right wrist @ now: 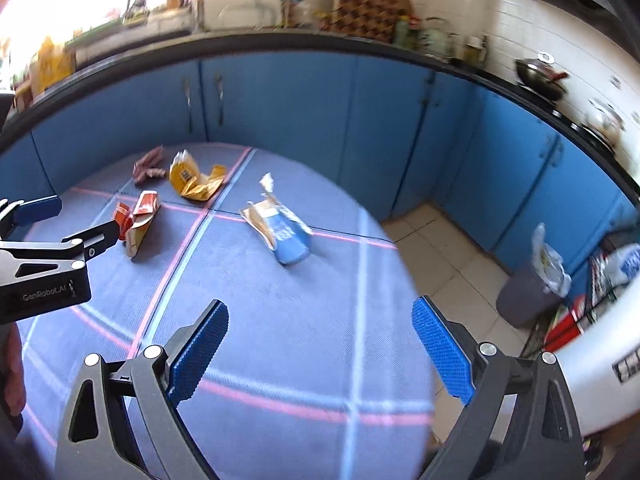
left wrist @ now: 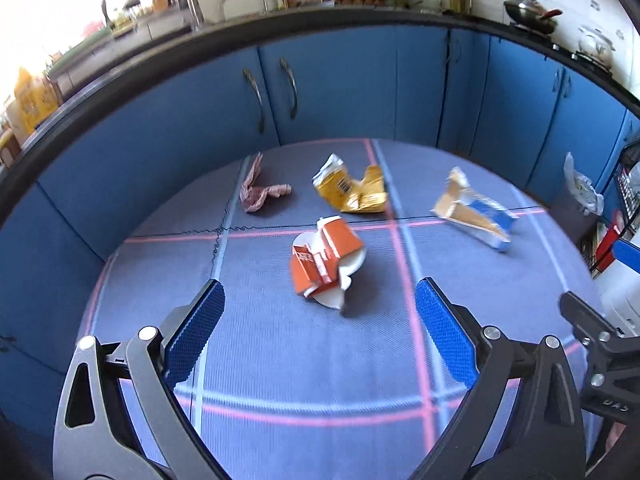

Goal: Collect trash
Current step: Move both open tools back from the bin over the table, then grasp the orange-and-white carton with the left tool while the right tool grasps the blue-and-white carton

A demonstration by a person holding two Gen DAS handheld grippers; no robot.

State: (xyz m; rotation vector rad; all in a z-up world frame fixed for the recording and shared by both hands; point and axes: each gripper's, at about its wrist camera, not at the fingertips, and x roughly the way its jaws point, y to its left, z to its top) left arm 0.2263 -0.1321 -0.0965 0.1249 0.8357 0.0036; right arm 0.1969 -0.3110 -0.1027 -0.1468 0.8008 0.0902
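Note:
Several pieces of trash lie on a round table with a blue checked cloth [left wrist: 280, 360]. An orange and white crumpled carton [left wrist: 326, 262] [right wrist: 138, 218] sits nearest, just ahead of my left gripper [left wrist: 320, 310], which is open and empty. Beyond it lie a yellow wrapper [left wrist: 350, 190] [right wrist: 194, 180] and a pink wrapper [left wrist: 260, 190] [right wrist: 148, 168]. A blue and tan carton [left wrist: 476, 216] [right wrist: 280, 228] lies to the right, ahead of my right gripper [right wrist: 320, 328], also open and empty. The left gripper [right wrist: 68, 226] shows at the right wrist view's left edge.
Blue kitchen cabinets [left wrist: 340, 92] curve behind the table under a cluttered dark counter. A grey trash bin [right wrist: 528, 292] lined with a plastic bag stands on the tiled floor [right wrist: 432, 240] to the right of the table. A rack of goods is at the far right.

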